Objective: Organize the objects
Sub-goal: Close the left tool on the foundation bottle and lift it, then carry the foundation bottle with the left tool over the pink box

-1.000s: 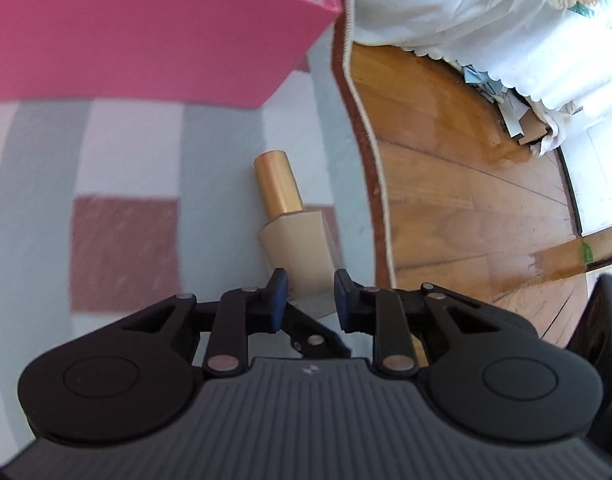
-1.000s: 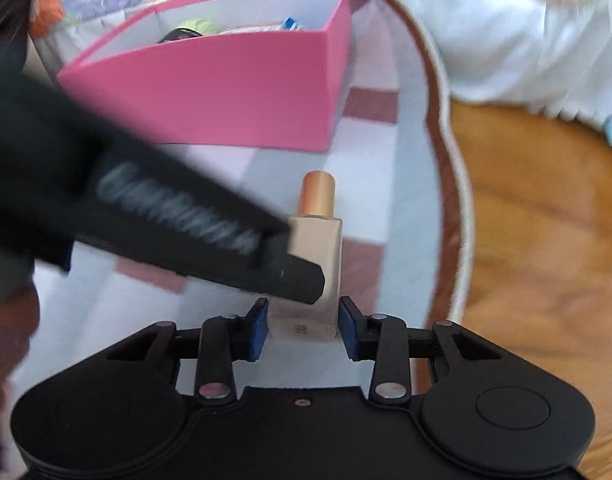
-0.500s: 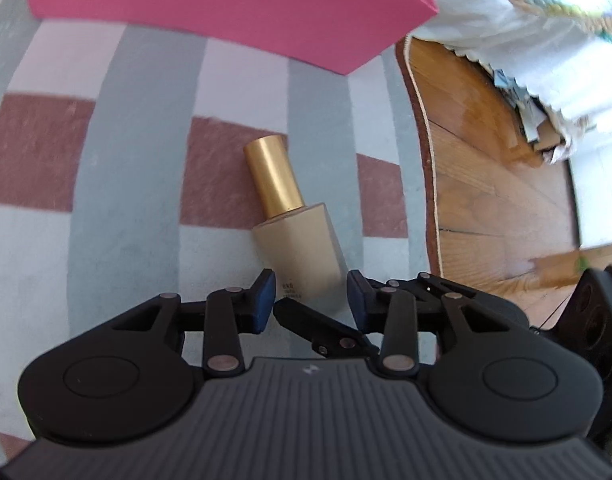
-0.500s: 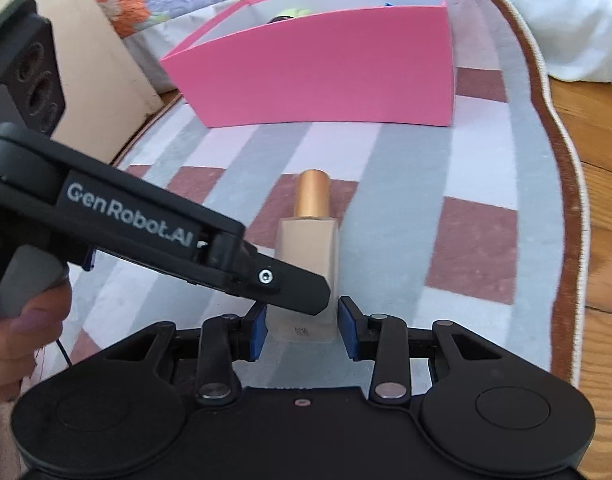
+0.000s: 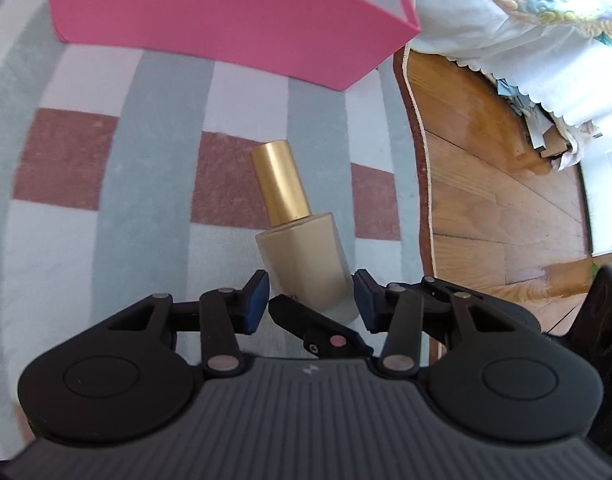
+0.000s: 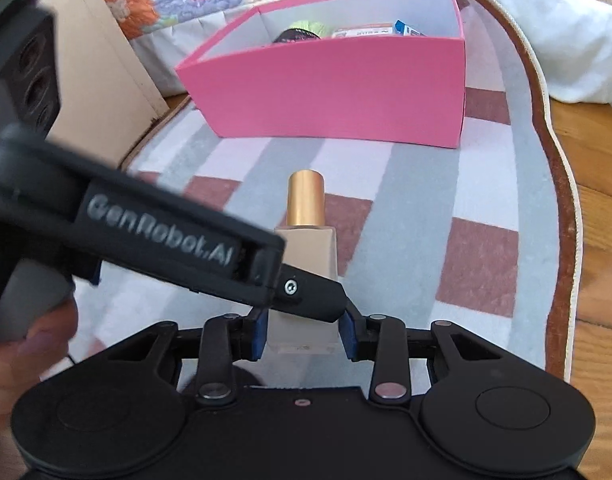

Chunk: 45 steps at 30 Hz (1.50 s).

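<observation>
Two hand-held grippers meet at one bottle (image 6: pixel 306 264): the right hand-held gripper (image 6: pixel 304 334) clamps its base above the rug (image 6: pixel 406 184), near the pink box (image 6: pixel 326 92); the left hand-held gripper (image 5: pixel 311 304) is opening, pads clear of it.

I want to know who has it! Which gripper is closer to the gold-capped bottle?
Right. The right gripper is shut on the base of the bottle. The left gripper sits just beside it, jaws opening, pads off the glass.
</observation>
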Each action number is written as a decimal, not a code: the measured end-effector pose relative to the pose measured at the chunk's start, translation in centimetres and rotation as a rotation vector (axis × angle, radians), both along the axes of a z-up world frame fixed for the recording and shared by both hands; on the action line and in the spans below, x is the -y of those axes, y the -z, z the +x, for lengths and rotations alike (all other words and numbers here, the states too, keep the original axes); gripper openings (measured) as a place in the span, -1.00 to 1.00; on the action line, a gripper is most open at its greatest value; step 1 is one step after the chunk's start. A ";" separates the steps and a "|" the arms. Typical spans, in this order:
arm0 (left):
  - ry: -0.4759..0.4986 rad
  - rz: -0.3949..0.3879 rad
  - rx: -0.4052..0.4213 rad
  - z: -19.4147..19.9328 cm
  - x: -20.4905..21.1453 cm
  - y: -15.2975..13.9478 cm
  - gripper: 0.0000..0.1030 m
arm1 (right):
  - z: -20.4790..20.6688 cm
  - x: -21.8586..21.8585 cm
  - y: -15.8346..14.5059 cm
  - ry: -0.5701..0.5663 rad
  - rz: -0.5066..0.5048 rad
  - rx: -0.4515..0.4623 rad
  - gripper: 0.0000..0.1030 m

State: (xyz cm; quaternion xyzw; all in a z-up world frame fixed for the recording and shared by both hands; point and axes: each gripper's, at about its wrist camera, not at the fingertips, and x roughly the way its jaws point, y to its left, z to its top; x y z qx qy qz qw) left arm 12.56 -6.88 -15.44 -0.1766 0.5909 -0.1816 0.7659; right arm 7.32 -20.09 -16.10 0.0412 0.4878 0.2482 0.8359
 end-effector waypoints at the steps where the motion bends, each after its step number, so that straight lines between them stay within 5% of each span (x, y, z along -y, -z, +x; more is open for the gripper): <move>1: -0.004 0.020 0.002 -0.4 0.0 -0.7 -0.13 | -0.1 0.1 -0.5 0.008 0.021 -0.025 -0.21; 5: -0.024 0.079 0.042 -2.6 -0.4 -3.3 -0.13 | -0.9 -0.1 -2.3 0.041 0.096 -0.097 -0.21; 10: -0.054 0.062 0.072 -3.8 -2.3 -5.7 -0.14 | -1.7 -1.2 -4.4 0.020 0.127 -0.097 -0.21; 19: -0.083 0.021 0.146 -3.0 -5.2 -10.4 -0.17 | -1.7 -3.7 -9.1 -0.090 0.092 0.077 -0.21; 32: -0.051 0.058 0.278 2.0 -6.2 -17.5 -0.16 | 3.6 -5.7 -15.6 -0.152 0.075 0.222 -0.21; 38: -0.071 0.103 0.307 5.6 -5.6 -18.4 -0.17 | 7.3 -6.1 -16.2 -0.124 0.100 0.223 -0.21; 45: -0.107 0.113 0.255 11.5 -5.4 -15.8 -0.16 | 12.5 -6.0 -13.5 -0.036 0.164 0.163 -0.21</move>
